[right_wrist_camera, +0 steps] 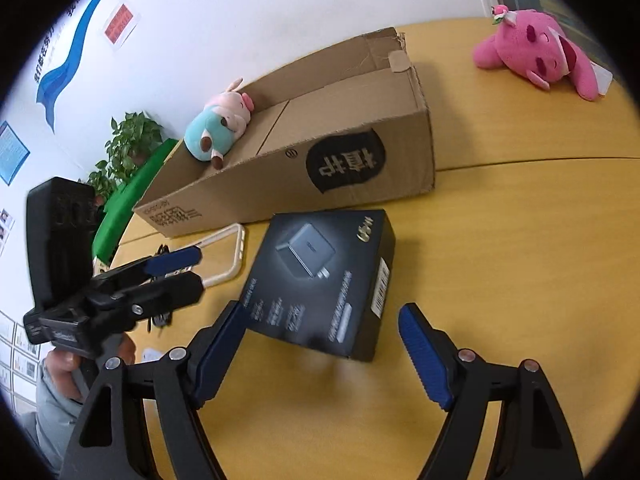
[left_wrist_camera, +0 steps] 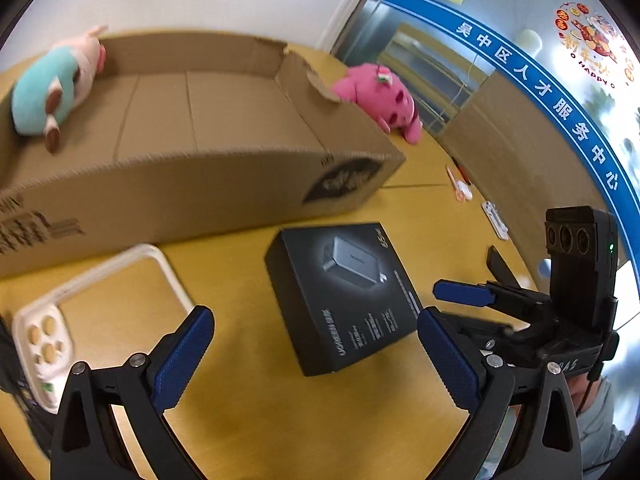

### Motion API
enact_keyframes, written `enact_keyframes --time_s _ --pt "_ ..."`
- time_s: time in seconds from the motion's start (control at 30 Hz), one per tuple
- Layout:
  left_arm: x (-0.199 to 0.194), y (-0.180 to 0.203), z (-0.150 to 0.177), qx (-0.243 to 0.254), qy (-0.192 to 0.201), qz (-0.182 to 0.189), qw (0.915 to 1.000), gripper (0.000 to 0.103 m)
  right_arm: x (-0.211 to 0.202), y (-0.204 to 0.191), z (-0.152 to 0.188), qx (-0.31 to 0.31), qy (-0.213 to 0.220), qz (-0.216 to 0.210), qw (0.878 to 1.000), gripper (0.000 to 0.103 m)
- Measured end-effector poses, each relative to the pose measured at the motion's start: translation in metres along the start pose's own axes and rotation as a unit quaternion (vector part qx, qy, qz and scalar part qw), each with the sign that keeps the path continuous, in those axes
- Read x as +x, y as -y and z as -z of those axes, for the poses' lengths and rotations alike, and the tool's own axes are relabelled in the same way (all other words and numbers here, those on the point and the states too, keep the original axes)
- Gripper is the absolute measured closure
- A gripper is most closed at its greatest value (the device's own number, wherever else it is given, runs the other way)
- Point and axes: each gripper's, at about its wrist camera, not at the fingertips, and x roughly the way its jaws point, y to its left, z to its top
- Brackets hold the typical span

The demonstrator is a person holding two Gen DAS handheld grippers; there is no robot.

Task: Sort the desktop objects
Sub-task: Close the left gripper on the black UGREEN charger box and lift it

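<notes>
A black charger box (left_wrist_camera: 344, 292) lies on the yellow table just ahead of both grippers; it also shows in the right wrist view (right_wrist_camera: 324, 280). My left gripper (left_wrist_camera: 316, 356) is open and empty, just short of the box. My right gripper (right_wrist_camera: 320, 354) is open and empty, its jaws near the box's front corner without gripping it. A white phone case (left_wrist_camera: 80, 312) lies left of the box. A teal-and-pink plush (left_wrist_camera: 56, 84) lies in the open cardboard box (left_wrist_camera: 224, 184). A pink plush (right_wrist_camera: 536, 52) lies on the table beyond the carton.
Small pens and a white item (left_wrist_camera: 464, 190) lie at the table's right edge by a brown panel. A potted plant (right_wrist_camera: 128, 144) and a green chair (right_wrist_camera: 132, 196) stand beyond the table's left. The other gripper shows in each view, right (left_wrist_camera: 464, 294) and left (right_wrist_camera: 176, 264).
</notes>
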Motion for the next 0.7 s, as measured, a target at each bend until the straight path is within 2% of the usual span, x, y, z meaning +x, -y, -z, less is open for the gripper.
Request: enact_keyframes --time_s 0.13,0.2,0.33,0.37,0.53,0.6,0.7 --pt "0.019 0.006 -0.003 0.002 -0.024 0.028 0.9993 0.003 0.017 -0.003 0.006 -0.046 -0.034 -0.002 0.998 0.024" --pt "0.03 0.003 -0.004 -0.018 -0.035 0.05 0.998 0.006 0.028 -0.011 0.01 -0.085 -0.042 0.005 0.995 0.024" --pt "0.054 -0.009 -0.004 -0.056 -0.063 0.055 0.995 0.024 0.049 -0.02 0.009 -0.134 -0.041 0.032 0.99 0.024" --pt "0.052 -0.01 -0.004 -0.054 -0.051 0.053 0.9958 0.025 0.052 -0.022 0.008 -0.14 -0.037 0.032 0.989 0.024" --pt "0.049 -0.005 0.0 -0.059 -0.025 0.014 0.9979 0.024 0.068 -0.049 0.018 -0.183 0.002 0.116 0.976 0.023" --pt "0.044 -0.001 0.004 -0.051 -0.017 -0.002 0.9985 0.024 0.066 -0.054 0.024 -0.178 0.014 0.119 0.977 0.024" --pt "0.027 0.005 0.008 -0.045 -0.002 0.002 0.999 0.024 0.056 -0.062 0.032 -0.174 0.04 0.124 0.976 0.024"
